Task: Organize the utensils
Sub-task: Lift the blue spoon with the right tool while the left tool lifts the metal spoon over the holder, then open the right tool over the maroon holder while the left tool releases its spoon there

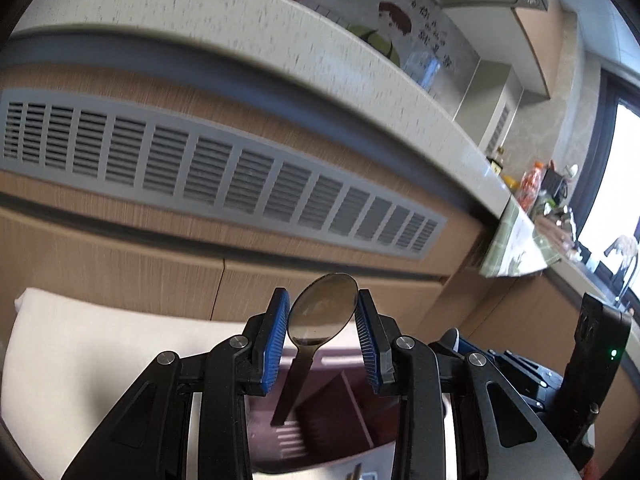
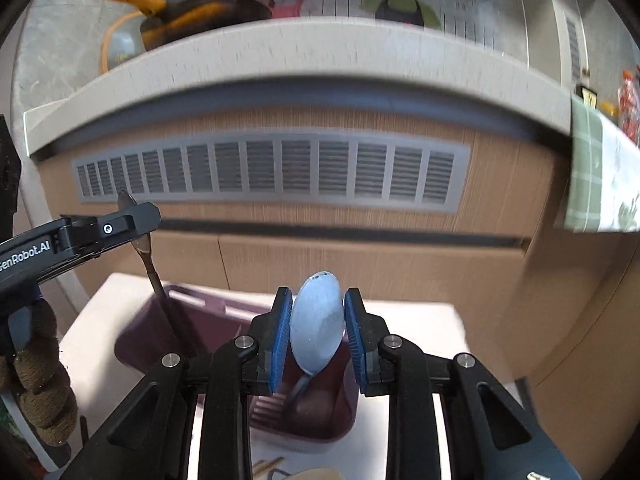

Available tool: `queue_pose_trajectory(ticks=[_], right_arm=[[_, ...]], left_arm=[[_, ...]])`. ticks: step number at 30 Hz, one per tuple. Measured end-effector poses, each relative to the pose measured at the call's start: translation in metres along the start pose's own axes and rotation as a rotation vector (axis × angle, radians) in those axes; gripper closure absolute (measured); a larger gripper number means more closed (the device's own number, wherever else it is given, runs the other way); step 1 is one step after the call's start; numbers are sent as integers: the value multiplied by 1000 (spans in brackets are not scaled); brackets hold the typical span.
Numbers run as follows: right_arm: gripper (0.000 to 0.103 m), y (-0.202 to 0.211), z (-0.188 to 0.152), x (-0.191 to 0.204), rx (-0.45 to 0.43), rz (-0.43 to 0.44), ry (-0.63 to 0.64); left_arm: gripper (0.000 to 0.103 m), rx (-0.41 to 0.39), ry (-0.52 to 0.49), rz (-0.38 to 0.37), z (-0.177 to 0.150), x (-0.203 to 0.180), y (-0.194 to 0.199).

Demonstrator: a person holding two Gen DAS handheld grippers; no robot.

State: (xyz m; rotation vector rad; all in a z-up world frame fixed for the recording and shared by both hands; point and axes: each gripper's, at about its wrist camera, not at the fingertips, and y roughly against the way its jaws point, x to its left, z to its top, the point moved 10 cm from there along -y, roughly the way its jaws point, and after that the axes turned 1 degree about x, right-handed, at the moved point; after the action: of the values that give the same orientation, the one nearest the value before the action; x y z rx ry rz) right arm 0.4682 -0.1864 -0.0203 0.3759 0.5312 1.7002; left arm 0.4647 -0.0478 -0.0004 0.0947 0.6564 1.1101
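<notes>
Left tongs (image 1: pixel 323 334) pinching spoon (image 1: pixel 323 310) by bowl, right tongs (image 2: pixel 314 332) pinching second spoon (image 2: pixel 317 322) likewise; handles hang down, likely for dropping into maroon caddy (image 2: pixel 136 340).

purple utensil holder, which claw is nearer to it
Hard to call; right by a little. Right claw holds its spoon just over the purple utensil holder; left claw hangs higher above its far left corner.
</notes>
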Motion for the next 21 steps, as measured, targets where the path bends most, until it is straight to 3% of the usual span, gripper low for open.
queue_pose_trajectory(ticks=[6,10,15,17,21], right_arm=[[79,-8,-21,2,46,4,9],[77,-7,-28,0,71,47,-14],[76,45,-5,-5,-92,41,-13],[71,72,4,-8,-156,21,-17],[64,101,1,-6,-174,2,2]], left_arm=[[65,43,2,15,-26,2,0],[49,37,5,18,-27,0,10],[40,-82,-8,16,-2,-13,57],[34,-130,-25,28,7,-18,78],[29,-158,-51,93,1,-15,114]])
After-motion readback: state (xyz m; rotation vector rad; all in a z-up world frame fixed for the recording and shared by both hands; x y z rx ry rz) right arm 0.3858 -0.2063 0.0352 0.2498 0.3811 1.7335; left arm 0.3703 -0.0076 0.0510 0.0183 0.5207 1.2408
